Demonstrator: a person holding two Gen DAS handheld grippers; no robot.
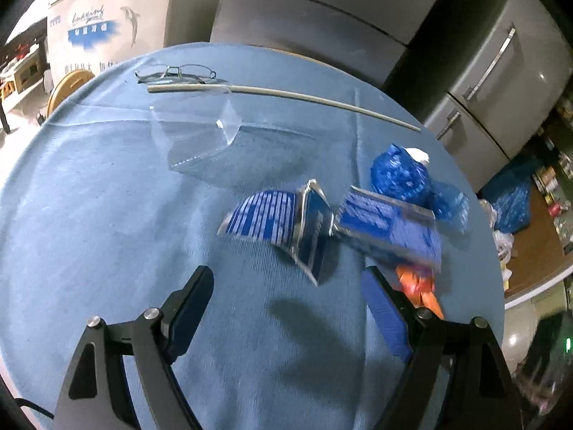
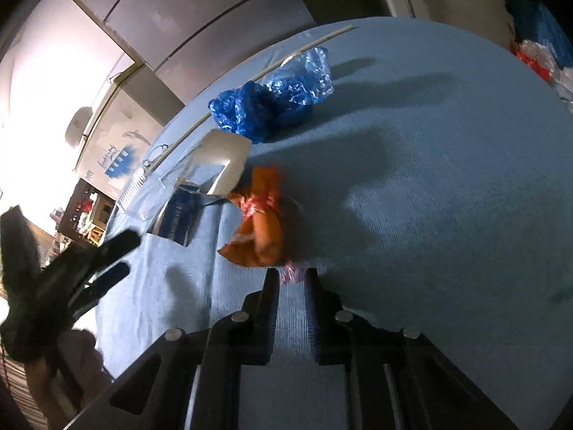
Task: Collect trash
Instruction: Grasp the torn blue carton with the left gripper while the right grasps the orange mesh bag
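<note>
Trash lies on a round table under a light blue cloth [image 1: 89, 215]. My left gripper [image 1: 288, 272] is open and hovers just short of a torn blue foil wrapper [image 1: 272, 222]; a second blue wrapper [image 1: 390, 225] lies to its right. Behind them sits a crumpled blue plastic bag [image 1: 401, 175]. An orange wrapper [image 2: 261, 229] lies before my right gripper [image 2: 292, 274], which is shut on the wrapper's pink crimped end. The orange wrapper [image 1: 419, 286] also shows behind the left gripper's right finger. The left gripper [image 2: 107, 258] appears at the left of the right wrist view.
Clear plastic film [image 1: 215, 143], a long pale stick [image 1: 286, 95] and a pair of glasses [image 1: 179, 73] lie toward the far edge. A grey fridge [image 1: 494, 71] and a white chest freezer [image 1: 107, 25] stand behind the table. Bags lie on the floor at right [image 1: 512, 211].
</note>
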